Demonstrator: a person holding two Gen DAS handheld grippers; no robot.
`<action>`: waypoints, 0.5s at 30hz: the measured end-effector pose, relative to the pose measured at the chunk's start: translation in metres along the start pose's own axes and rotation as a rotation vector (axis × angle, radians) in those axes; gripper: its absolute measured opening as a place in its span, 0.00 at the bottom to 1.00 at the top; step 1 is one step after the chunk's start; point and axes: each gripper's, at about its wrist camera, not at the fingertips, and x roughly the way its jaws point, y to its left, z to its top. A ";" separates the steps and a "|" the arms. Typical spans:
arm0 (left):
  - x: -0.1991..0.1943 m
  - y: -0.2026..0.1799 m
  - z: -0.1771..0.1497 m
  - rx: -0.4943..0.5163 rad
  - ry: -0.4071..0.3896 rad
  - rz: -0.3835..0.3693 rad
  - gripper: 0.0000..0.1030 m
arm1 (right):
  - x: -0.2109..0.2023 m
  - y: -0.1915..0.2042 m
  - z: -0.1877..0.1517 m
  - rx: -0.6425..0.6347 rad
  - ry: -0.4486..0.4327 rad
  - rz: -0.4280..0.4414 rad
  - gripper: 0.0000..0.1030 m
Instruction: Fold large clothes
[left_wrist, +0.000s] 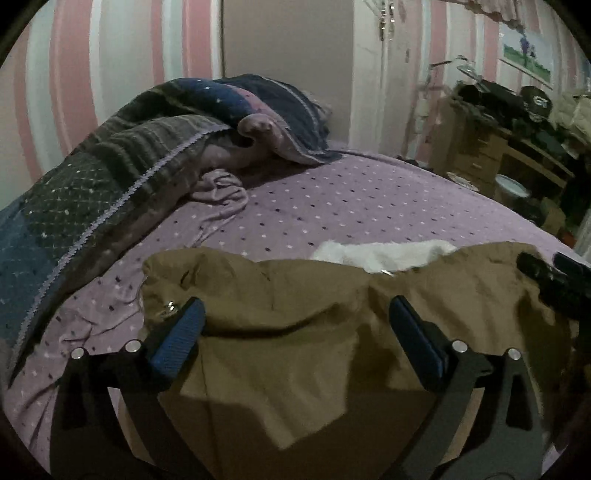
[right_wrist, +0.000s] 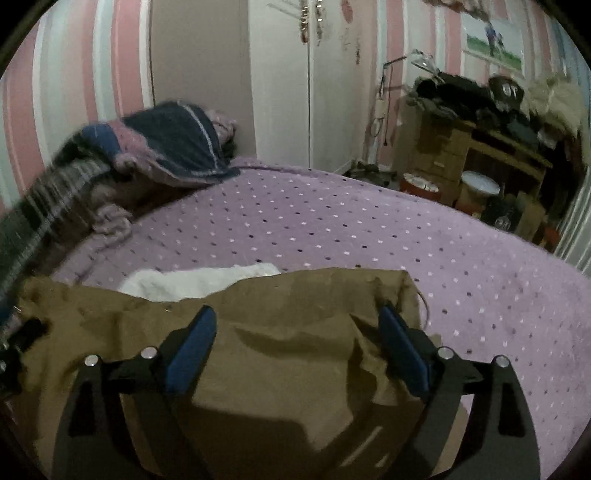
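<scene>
A brown garment (left_wrist: 295, 325) lies rumpled on the bed (left_wrist: 369, 206), its white fleecy lining (left_wrist: 384, 254) showing at the far edge. The left gripper (left_wrist: 297, 325) hangs above it with jaws spread wide — nothing between the pads. The right gripper (right_wrist: 297, 336) is likewise agape over the same cloth, near its right corner — gripping nothing. A patchwork quilt (left_wrist: 110, 166) is heaped by the striped wall.

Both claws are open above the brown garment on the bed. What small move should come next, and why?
Probably lower both claws to pinch the near edge again. The left claw and right claw stand open, holding nothing, and the brown garment lies wrinkled, its white lining showing.
</scene>
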 end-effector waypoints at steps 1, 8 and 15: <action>0.011 0.001 -0.003 0.007 -0.003 0.031 0.96 | 0.003 0.003 -0.003 -0.021 0.010 -0.013 0.87; 0.043 0.024 -0.026 0.060 0.009 0.112 0.97 | 0.031 -0.016 -0.012 -0.034 0.027 -0.026 0.87; 0.067 0.028 -0.023 0.036 0.010 0.089 0.97 | 0.061 -0.020 -0.010 -0.038 0.038 -0.019 0.90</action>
